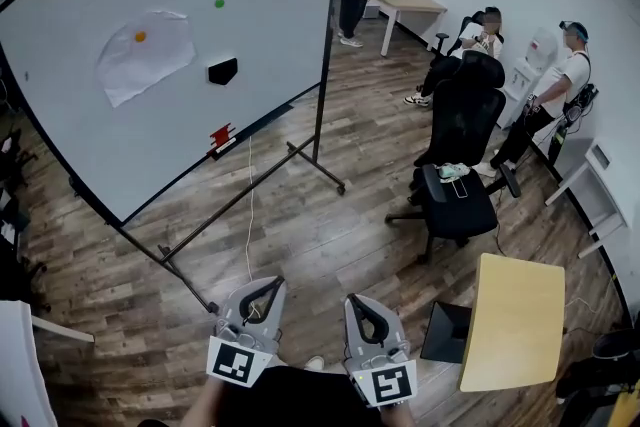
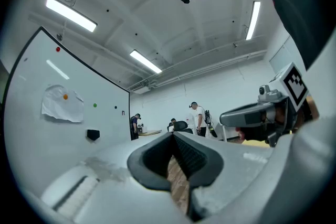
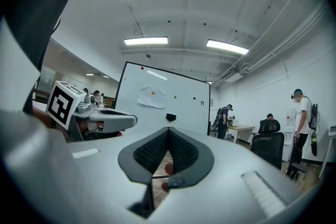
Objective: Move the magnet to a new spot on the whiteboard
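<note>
Though all show whiteboard [image 1: 250, 15], lights [image 2: 71, 14], gripper views only

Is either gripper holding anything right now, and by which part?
Nothing is held. The left gripper and the right gripper are both shut with nothing between their jaws, away from the whiteboard.

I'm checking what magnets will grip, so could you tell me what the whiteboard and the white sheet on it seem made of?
Whiteboard: smooth glossy white panel, dark frame; probably coated steel, since the green magnet clings to it. White sheet: likely thin matte paper, with wrinkled, uneven edges, under the orange magnet.
</note>
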The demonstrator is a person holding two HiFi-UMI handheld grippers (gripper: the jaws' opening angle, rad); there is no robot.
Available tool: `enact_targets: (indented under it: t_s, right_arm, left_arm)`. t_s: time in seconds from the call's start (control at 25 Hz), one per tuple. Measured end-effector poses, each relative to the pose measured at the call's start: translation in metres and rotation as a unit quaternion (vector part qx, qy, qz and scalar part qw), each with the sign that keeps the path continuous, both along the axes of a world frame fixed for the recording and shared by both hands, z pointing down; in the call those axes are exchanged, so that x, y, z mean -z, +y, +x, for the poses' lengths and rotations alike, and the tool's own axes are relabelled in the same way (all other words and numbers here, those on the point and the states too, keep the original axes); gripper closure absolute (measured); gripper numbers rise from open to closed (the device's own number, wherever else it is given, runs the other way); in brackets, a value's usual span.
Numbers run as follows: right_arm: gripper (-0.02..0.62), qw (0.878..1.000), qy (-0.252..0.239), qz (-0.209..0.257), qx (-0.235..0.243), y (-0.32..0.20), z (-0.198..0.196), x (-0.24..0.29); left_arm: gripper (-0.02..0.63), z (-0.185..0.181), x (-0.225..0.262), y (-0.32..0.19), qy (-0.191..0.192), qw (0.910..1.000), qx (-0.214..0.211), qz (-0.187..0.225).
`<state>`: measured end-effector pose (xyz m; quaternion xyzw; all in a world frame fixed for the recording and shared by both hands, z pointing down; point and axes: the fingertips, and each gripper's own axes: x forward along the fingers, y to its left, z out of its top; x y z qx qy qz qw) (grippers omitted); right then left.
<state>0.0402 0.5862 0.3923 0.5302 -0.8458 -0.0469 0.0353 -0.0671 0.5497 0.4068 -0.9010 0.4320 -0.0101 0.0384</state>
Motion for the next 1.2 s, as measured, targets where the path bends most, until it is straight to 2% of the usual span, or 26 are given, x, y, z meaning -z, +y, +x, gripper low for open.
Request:
enact_targets:
  t_s: [0.36,0.56,0.96,1.2]
  right_arm:
    - [0.592,1.000,-0.013,-0.004,-0.026,0.023,0.035,-0.009]
    - [0.592,0.998,-0.005,-0.015,-0.055,0.030,0.063,-0.014]
    - [0.592,0.998,0.002,-0.008,-0.070,-0.004,0.085,-0.027]
    - [0.592,0.997,0.043,-0.006,-0.069,-0.042,0.087,-0.033]
  left_arm:
    - [0.607,0.022,-0.005,0.019,0.003,0.9999,0.008,0.008]
    - [0.607,0.048,-0.007,0.024,0.002,0.9999,-0.013,0.008]
    - [0.607,0.059,-0.028,-0.017,0.011,0.9998,-0.013,-0.011]
    - [0.607,0.065,-0.029,-0.069,0.021,0.9997,-0.011,-0.003]
